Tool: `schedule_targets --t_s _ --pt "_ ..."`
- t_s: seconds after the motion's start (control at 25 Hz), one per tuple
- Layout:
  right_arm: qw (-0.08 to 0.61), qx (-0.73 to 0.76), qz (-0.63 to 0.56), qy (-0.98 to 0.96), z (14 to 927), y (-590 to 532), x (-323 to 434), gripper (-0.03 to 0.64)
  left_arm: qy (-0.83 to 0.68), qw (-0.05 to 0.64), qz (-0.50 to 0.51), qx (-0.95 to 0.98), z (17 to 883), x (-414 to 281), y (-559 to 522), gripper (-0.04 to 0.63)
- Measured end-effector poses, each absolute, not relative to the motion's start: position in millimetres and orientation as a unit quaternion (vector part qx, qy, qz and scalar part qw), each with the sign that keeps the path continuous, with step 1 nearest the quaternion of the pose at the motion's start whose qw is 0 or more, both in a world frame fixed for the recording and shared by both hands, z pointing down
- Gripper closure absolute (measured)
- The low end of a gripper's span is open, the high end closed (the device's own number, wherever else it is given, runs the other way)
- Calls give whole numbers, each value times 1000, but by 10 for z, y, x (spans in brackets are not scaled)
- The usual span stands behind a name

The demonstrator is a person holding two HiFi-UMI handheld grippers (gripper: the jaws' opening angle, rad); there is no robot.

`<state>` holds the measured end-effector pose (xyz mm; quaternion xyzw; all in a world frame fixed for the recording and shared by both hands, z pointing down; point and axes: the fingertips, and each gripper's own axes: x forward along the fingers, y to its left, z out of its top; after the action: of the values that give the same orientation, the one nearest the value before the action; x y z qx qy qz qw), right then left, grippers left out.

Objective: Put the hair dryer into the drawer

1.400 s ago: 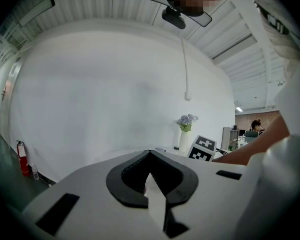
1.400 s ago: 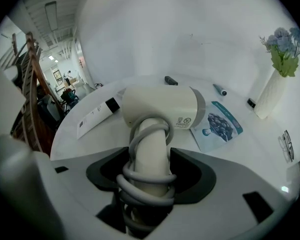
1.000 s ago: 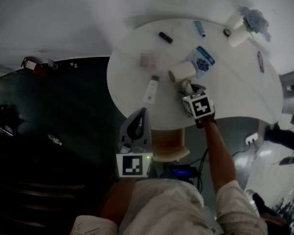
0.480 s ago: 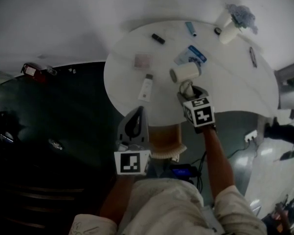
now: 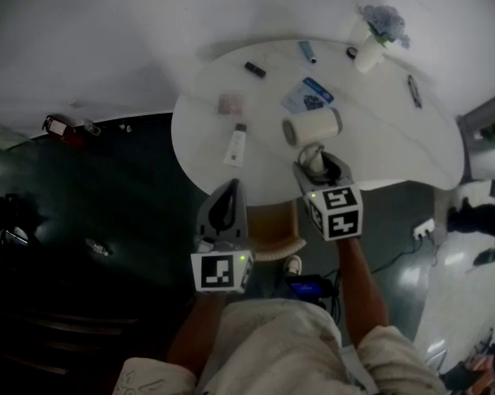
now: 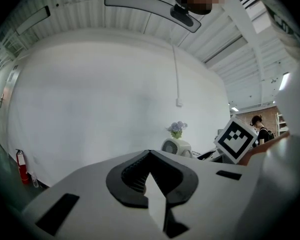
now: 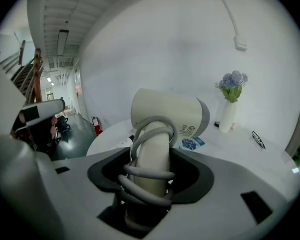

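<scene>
Right gripper (image 7: pixel 150 166) jaws stand wide, clamped on the cord-wrapped handle of the cream plastic hair dryer (image 7: pixel 169 115), held over the round white table (image 5: pixel 395 151), its small grey label (image 7: pixel 188 130) too tiny to read; left gripper (image 6: pixel 152 181) jaws together, nothing between, near the table's edge.

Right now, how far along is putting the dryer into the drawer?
Done: the right tool grips the dryer by its handle. In hand: the dryer is held above the table edge. To do: reach the drawer, seen in no view, and place it inside. The left tool is shut, empty.
</scene>
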<state>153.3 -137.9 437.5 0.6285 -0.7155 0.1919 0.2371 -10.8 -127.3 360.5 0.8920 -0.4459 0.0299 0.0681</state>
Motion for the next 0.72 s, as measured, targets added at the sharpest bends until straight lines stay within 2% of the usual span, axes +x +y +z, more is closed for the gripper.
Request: schedule_targets --t_s 0.56,0.72 --pt "89 649 11 -756 3284 -665 1466 368 -476 38 6 878 3294 126 -834 594" --pt "88 641 -4 -763 3236 -431 1445 368 -489 33 2 872 3266 131 -700 594"
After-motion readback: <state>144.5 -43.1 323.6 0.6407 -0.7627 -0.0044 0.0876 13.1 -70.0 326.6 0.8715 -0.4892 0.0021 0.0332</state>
